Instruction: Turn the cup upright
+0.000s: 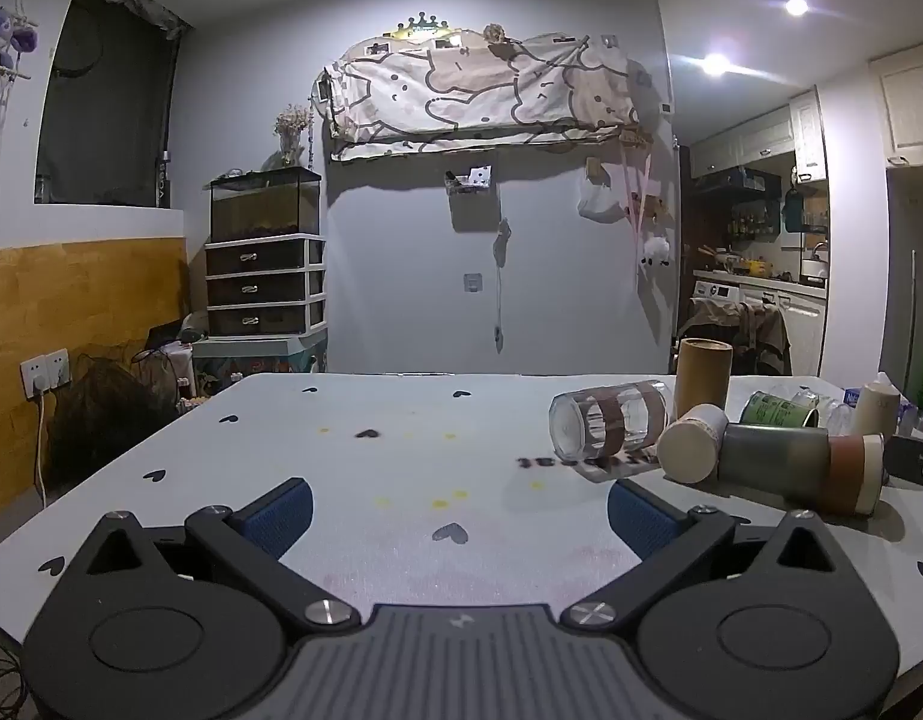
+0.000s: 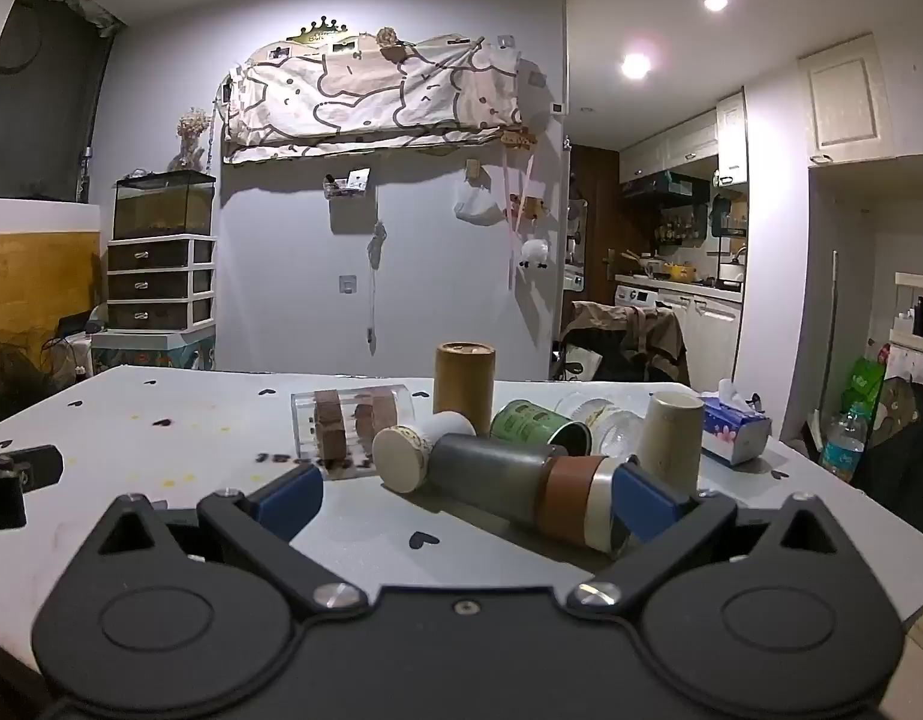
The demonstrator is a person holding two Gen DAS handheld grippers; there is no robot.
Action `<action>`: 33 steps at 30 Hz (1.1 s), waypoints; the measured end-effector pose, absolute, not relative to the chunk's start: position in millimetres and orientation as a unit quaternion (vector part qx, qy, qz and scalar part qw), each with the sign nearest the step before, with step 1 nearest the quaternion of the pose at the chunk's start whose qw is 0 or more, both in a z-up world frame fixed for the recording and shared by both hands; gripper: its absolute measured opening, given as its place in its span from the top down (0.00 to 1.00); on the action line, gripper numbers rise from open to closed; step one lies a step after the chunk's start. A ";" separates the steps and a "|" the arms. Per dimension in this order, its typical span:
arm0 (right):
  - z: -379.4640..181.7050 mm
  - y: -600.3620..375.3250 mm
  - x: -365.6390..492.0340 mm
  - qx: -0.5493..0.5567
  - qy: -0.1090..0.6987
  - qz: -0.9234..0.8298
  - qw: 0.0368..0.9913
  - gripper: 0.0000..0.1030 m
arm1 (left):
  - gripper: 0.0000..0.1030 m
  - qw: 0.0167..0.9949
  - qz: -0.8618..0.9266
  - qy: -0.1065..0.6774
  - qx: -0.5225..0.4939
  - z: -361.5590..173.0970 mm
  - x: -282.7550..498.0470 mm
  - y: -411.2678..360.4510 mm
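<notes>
Several cups lie on their sides on the white table (image 2: 161, 438). A dark grey cup with a brown and cream band (image 2: 521, 489) lies closest to my right gripper (image 2: 464, 501), which is open with the cup's rim end between its blue fingertips (image 2: 644, 504). A white paper cup (image 2: 410, 453), a clear glass with brown bands (image 2: 350, 426) and a green cup (image 2: 536, 423) also lie tipped. In the left wrist view my left gripper (image 1: 458, 513) is open and empty, left of the grey cup (image 1: 791, 468) and the glass (image 1: 611, 426).
A tall brown tube (image 2: 464, 387) and a beige cup (image 2: 671, 435) stand upright behind the pile. A tissue pack (image 2: 734, 426) lies at the right edge. The table (image 1: 371, 450) has heart prints and yellow spots. The left gripper's black body (image 2: 11, 474) shows at left.
</notes>
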State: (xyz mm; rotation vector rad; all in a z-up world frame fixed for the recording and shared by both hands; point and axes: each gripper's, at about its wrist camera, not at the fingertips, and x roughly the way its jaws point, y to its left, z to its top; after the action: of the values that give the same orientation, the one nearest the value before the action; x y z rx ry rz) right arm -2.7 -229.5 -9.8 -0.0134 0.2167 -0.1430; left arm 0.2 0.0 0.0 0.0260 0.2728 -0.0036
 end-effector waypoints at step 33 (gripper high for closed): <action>-16.4 -236.5 -2.0 -0.005 0.122 -0.082 0.989 0.00 | 0.00 0.988 -0.012 0.153 0.014 -8.5 7.5 -6.0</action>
State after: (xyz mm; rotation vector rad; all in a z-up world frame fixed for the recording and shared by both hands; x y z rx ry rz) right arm -2.0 -236.5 -16.4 -0.0094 0.2450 -0.1641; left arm 7.5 -6.0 -8.5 0.0284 0.3063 -0.0243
